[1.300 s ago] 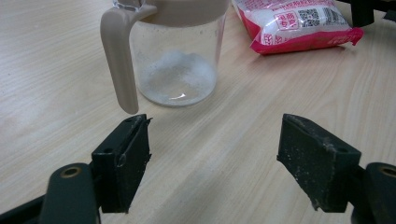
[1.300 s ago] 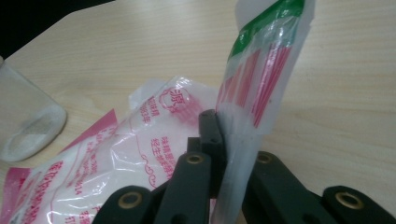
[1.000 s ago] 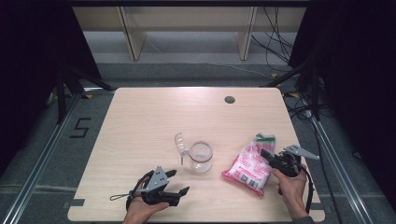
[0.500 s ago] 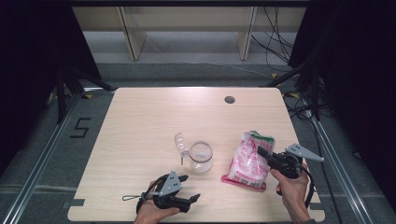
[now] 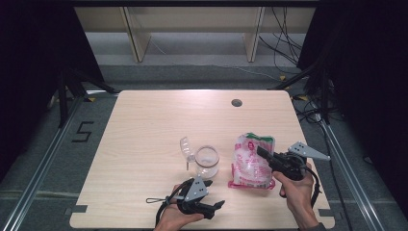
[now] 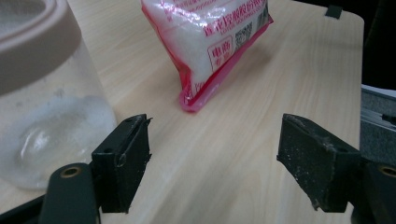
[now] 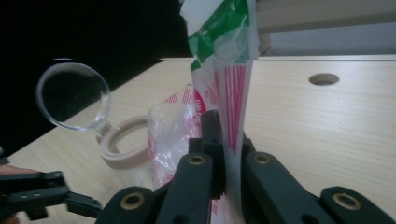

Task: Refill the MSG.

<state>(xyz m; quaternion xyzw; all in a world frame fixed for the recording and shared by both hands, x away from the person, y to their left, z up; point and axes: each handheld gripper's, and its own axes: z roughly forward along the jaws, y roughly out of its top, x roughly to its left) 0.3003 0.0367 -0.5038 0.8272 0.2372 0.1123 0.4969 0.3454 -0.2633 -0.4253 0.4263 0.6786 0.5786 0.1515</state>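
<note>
A pink-and-white plastic bag (image 5: 251, 163) of white grains is held up on end at the table's front right, its lower edge touching the wood. My right gripper (image 5: 262, 154) is shut on its upper part; in the right gripper view the jaws (image 7: 224, 149) pinch the bag (image 7: 231, 93) below its green top. To its left stands a clear glass jar (image 5: 207, 161) with a beige rim, its round clear lid (image 5: 186, 146) swung open. My left gripper (image 5: 214, 205) stands open near the front edge, jaws (image 6: 215, 163) empty, with the jar (image 6: 42, 93) on their left and the bag (image 6: 210, 42) ahead.
The wooden table (image 5: 159, 125) has a round cable hole (image 5: 236, 102) at the back right. Its front edge lies just under both hands. Dark floor, metal rails and cables surround it, with shelf legs behind.
My right gripper has risen and pulled the bag from lying flat to standing on end. My left gripper has slid right along the front edge, toward the jar and bag.
</note>
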